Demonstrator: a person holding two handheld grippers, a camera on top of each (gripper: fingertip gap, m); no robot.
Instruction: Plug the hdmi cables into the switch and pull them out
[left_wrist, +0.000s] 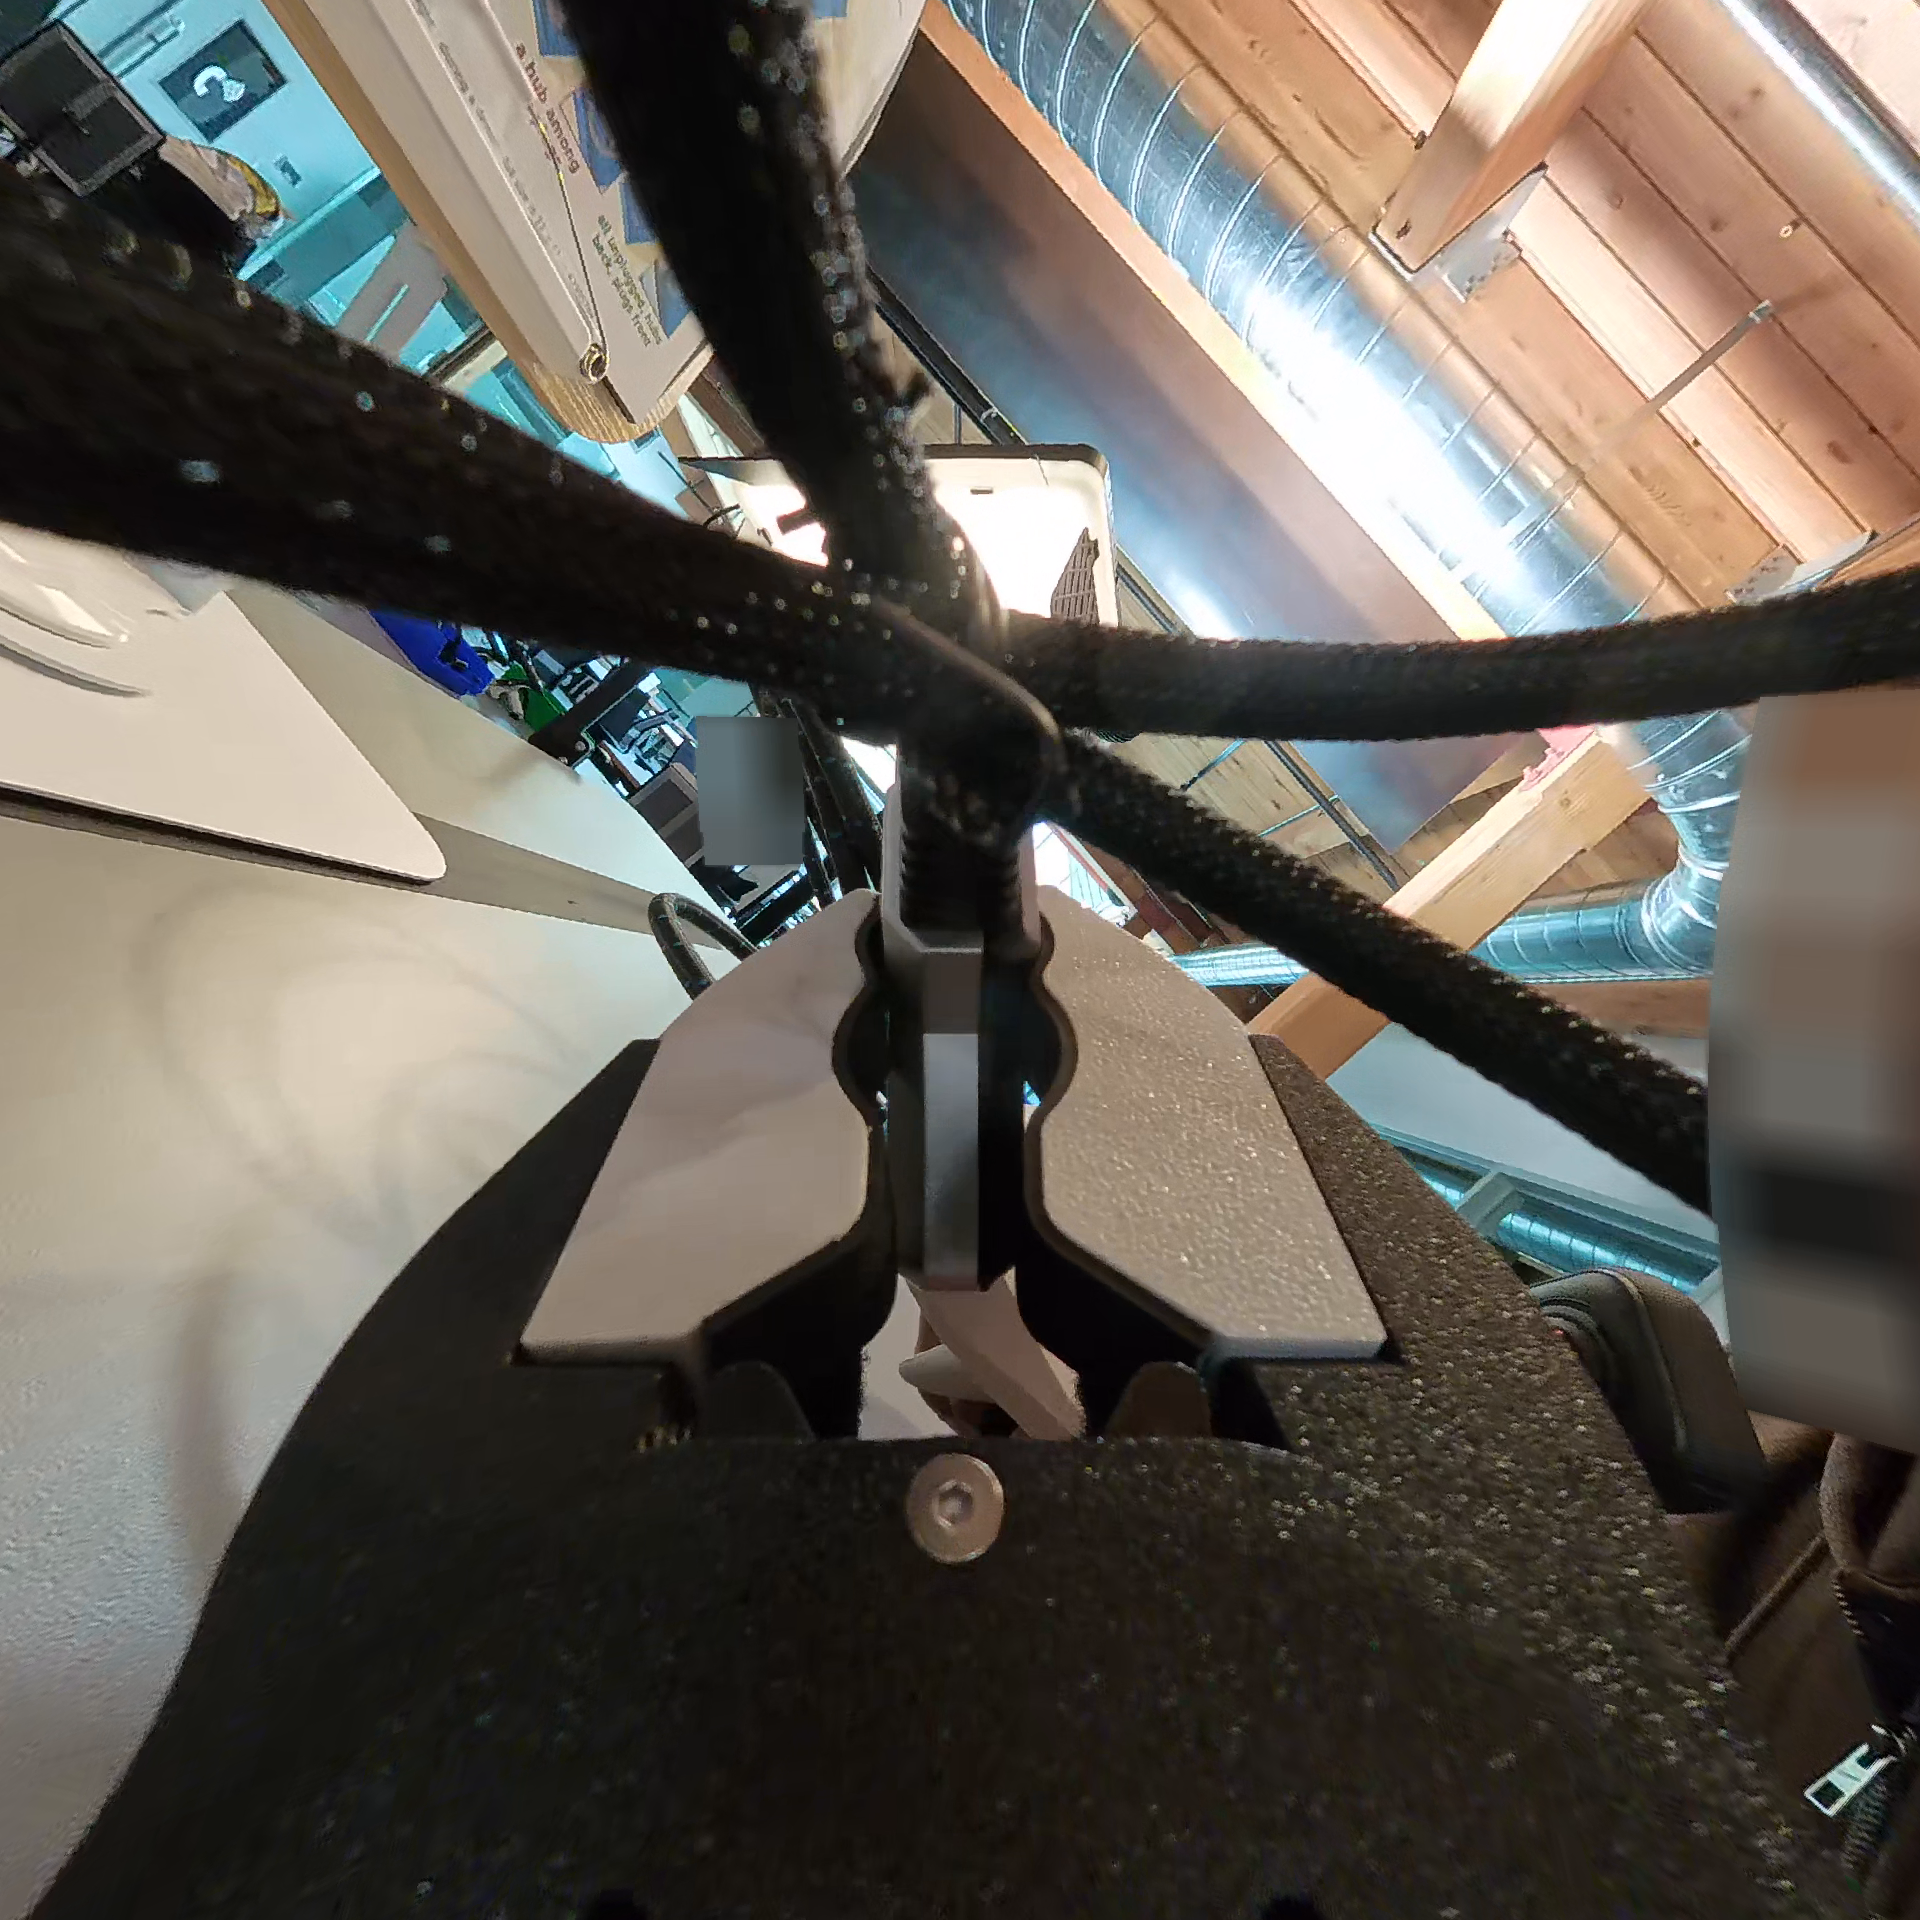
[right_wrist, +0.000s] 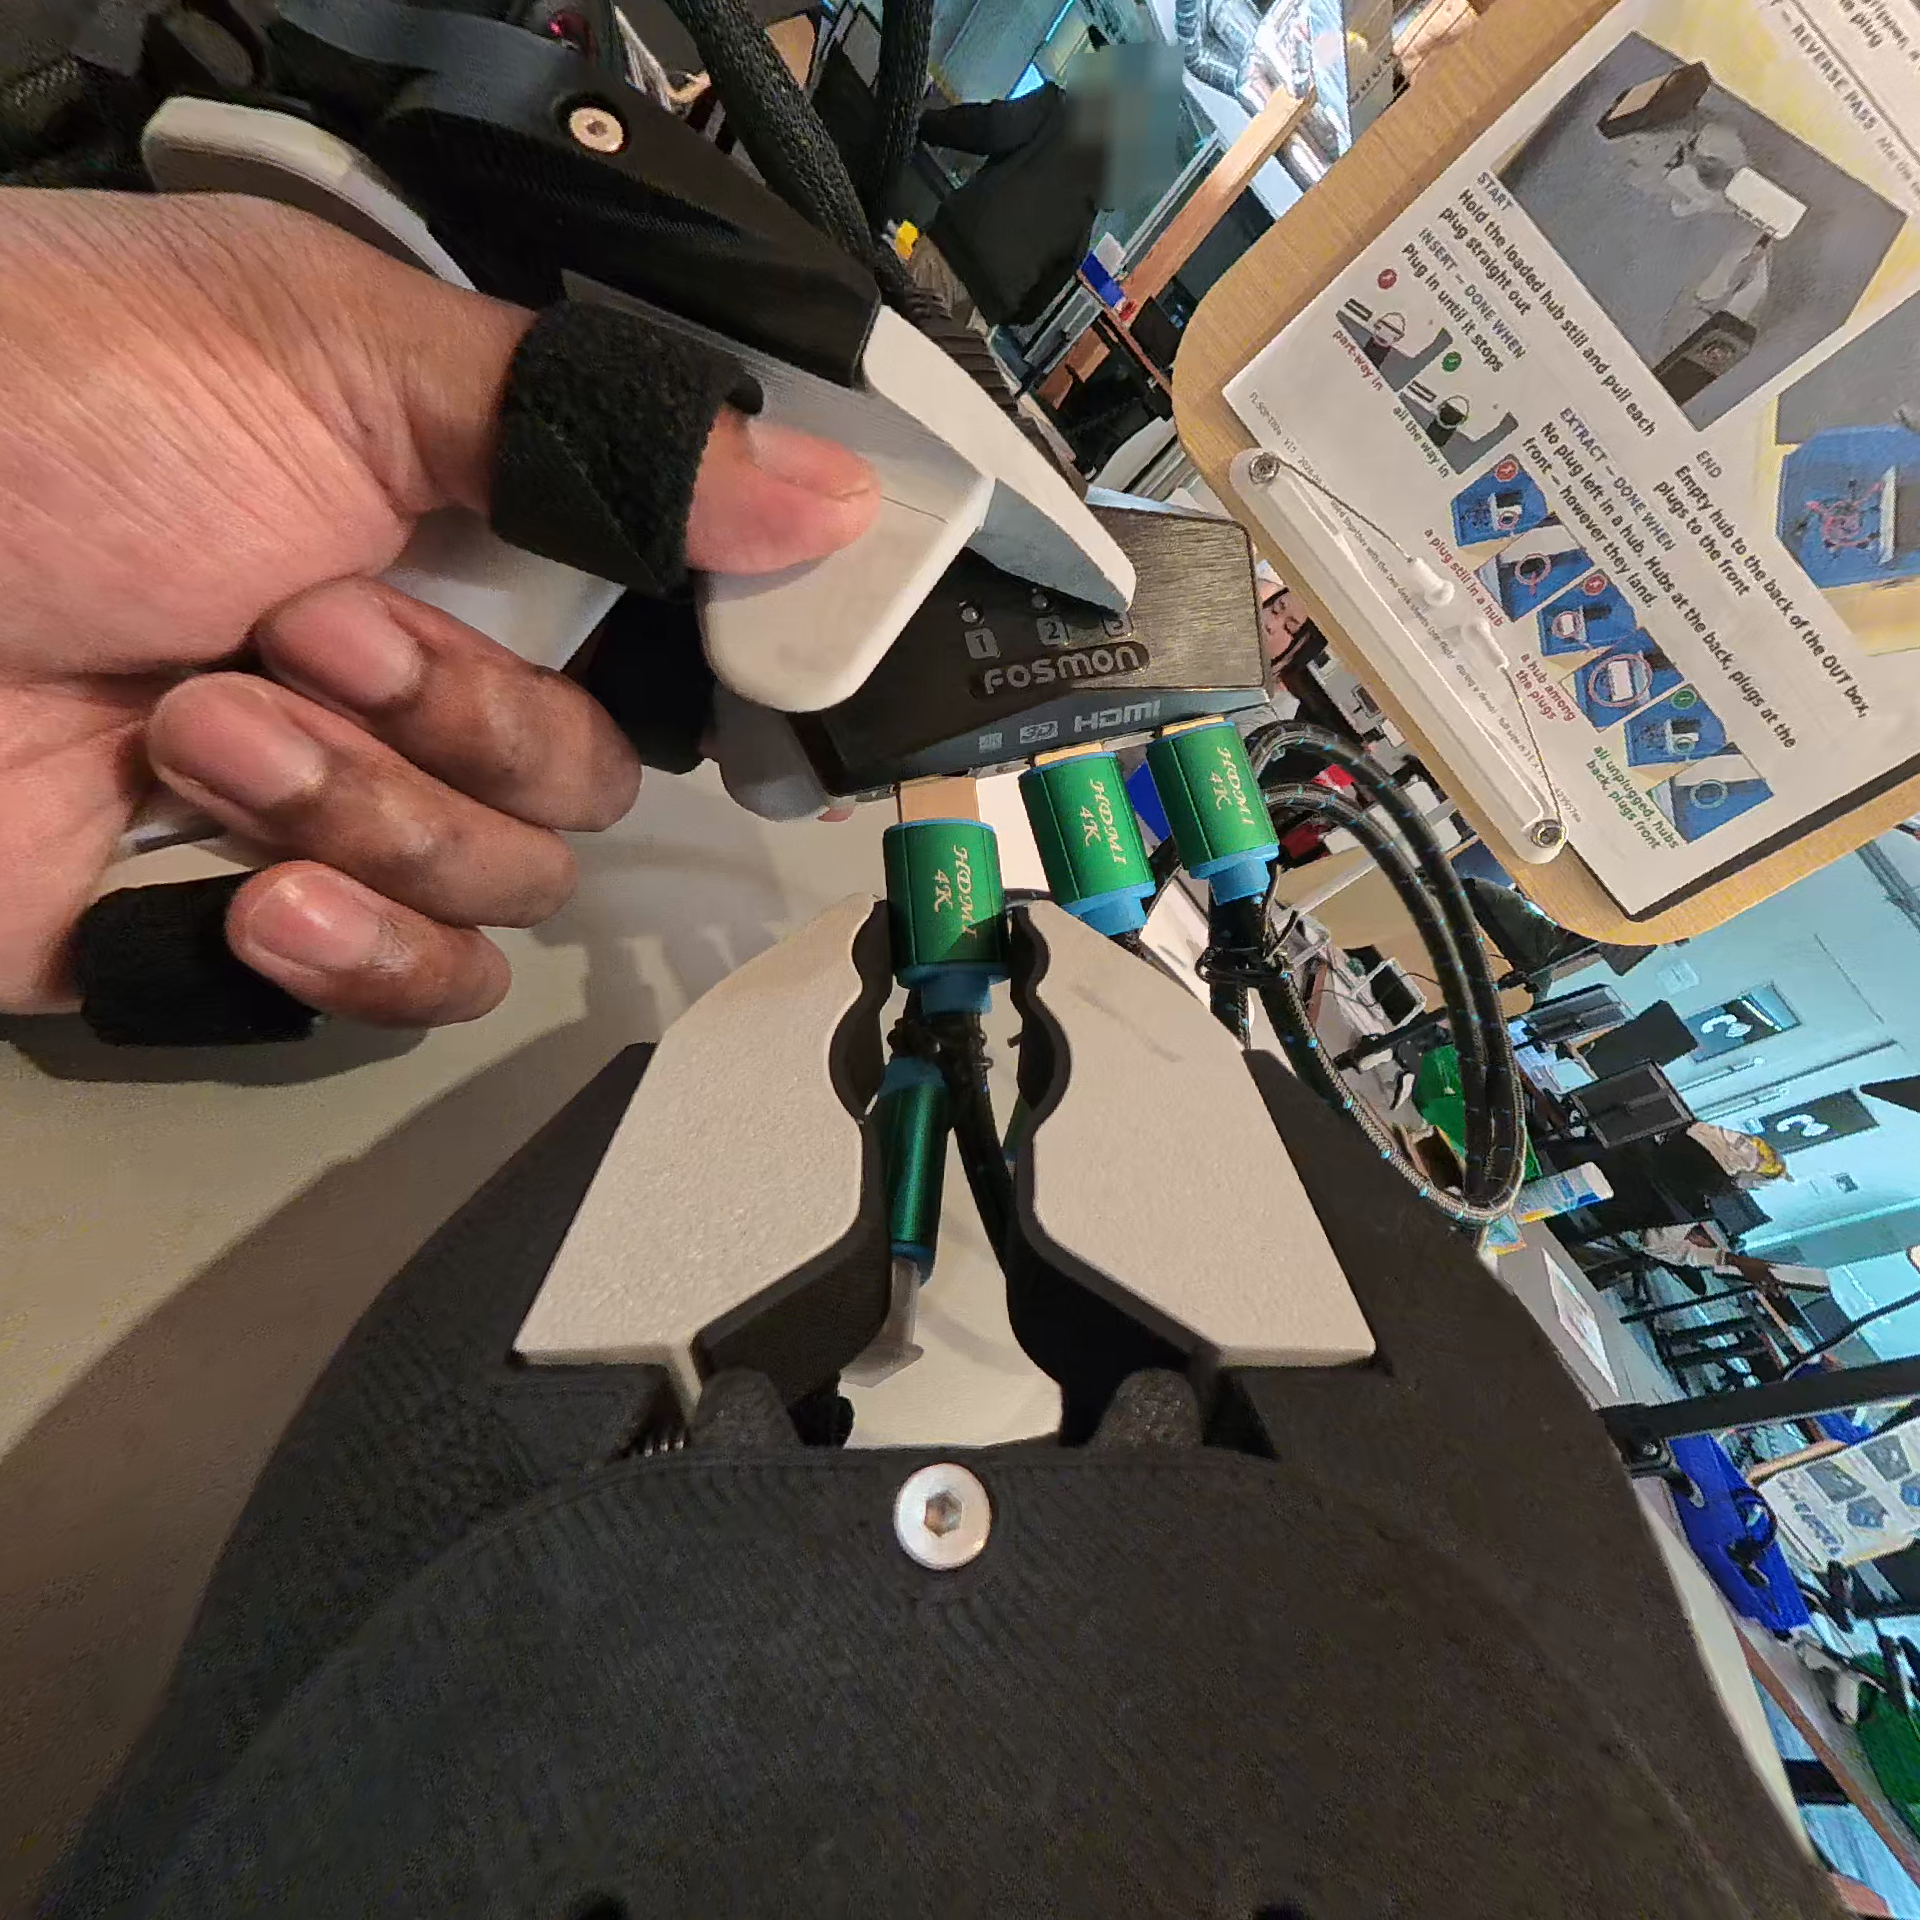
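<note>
My left gripper (left_wrist: 951, 925) is shut on a dark grey metal hub (left_wrist: 940, 1091), seen edge-on between its white fingers. Black braided cables (left_wrist: 1351, 904) fan out from the hub's far end. The right wrist view shows this gripper (right_wrist: 914, 675), held by a hand (right_wrist: 312, 623), clamping the hub (right_wrist: 1122, 644). My right gripper (right_wrist: 945, 925) is shut on a green plug (right_wrist: 940, 904) at the hub's left port. The plug's gold tip (right_wrist: 935, 800) shows bare between plug and hub. Two more green plugs (right_wrist: 1086, 821) (right_wrist: 1210, 795) sit deep in the hub.
A wooden board with a printed instruction sheet (right_wrist: 1558, 468) hangs at the upper right. Coiled black cable (right_wrist: 1455, 987) hangs from the plugs. Another green plug (right_wrist: 914, 1164) lies below, between my right fingers. A pale table (right_wrist: 208, 1195) is underneath; a white mat (left_wrist: 208, 748) lies on it. One gripper's finger ends stand about 6 cm off the other's.
</note>
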